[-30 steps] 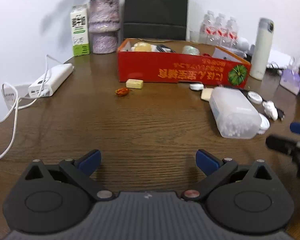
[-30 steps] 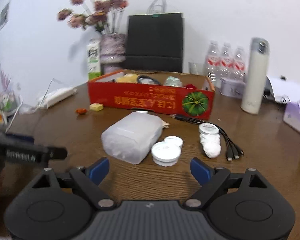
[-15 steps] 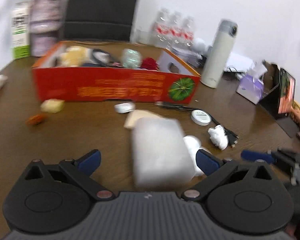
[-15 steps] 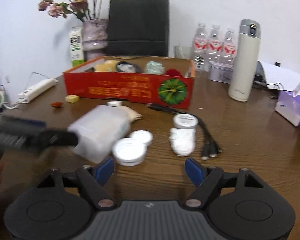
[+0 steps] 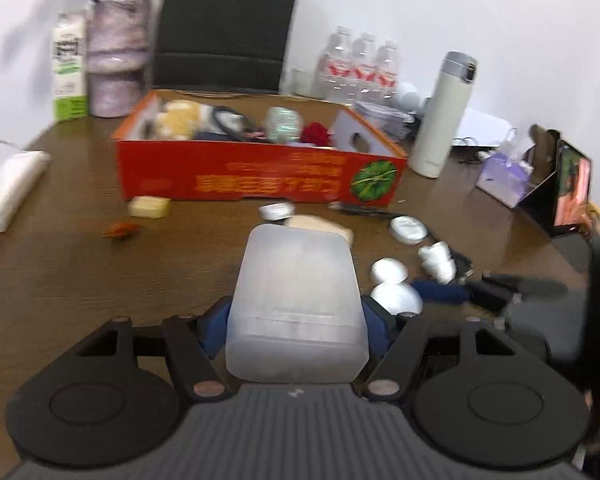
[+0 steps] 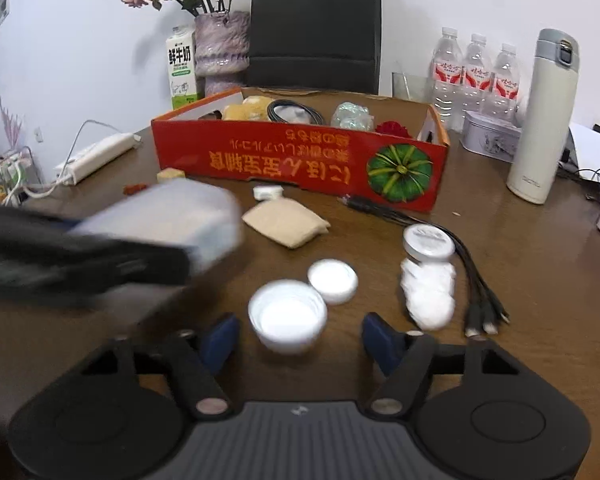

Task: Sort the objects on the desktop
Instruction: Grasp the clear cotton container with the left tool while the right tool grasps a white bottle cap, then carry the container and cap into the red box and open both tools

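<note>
Bench (image 6: 540, 272) space is taken up at the far side by a long red carton (image 6: 300, 164), already loaded with a cable coil, a sponge-like block and a red flower. Nearer than the carton, a frosted plastic tub (image 5: 296, 304) is now seen lifted off the wood, where a second ago it was lying on its side at the right of the left wrist view. It is pressed between the blue pads of the left claw (image 5: 296, 320), whose jaws are closing from full spread onto the tub's flanks; the grip is judged to be taken. In the right wrist view the same tub (image 6: 168, 220) is blurred and raised at the left, clear of the bench. This is read as the first pick of the sort being under way, with the carton as the likely goal.

Just near of the beige pouch (image 6: 286, 222), a white cap (image 6: 286, 318) is framed by the right claw (image 6: 296, 334). The jaws of that claw are closing too, narrowed from a second ago, yet the pads are still apart from the cap, so nothing is held. A smaller white lid (image 6: 333, 280), a crumpled white wad (image 6: 428, 292) and a round tin (image 6: 428, 242) are left just beyond.
</note>
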### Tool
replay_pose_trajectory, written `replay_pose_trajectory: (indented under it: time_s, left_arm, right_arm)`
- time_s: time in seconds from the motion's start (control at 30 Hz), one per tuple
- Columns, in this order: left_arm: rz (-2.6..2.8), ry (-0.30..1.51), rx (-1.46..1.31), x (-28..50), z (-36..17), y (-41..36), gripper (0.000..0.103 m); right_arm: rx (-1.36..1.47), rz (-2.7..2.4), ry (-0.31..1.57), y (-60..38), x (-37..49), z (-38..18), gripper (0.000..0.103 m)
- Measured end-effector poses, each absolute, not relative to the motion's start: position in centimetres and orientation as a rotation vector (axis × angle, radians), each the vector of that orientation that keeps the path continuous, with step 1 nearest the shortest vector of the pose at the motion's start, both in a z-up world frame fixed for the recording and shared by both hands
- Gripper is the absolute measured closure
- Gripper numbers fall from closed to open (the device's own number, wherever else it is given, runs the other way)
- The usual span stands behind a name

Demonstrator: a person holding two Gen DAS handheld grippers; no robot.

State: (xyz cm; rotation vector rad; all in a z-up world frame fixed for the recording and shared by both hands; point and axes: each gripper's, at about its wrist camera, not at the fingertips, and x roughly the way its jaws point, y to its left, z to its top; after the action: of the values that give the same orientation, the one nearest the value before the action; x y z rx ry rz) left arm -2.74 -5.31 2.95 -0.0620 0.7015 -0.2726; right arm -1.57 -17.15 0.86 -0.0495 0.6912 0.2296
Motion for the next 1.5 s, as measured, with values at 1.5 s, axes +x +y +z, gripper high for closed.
replay_pose_trajectory:
  time_s: [1.5]
  left_arm:
    - [-0.043,0.736,0.51,22.1,2.9,-7.0,0.017]
  right_arm:
    - [0.023,0.192,0.929,-16.3,26.1,3.6,0.037]
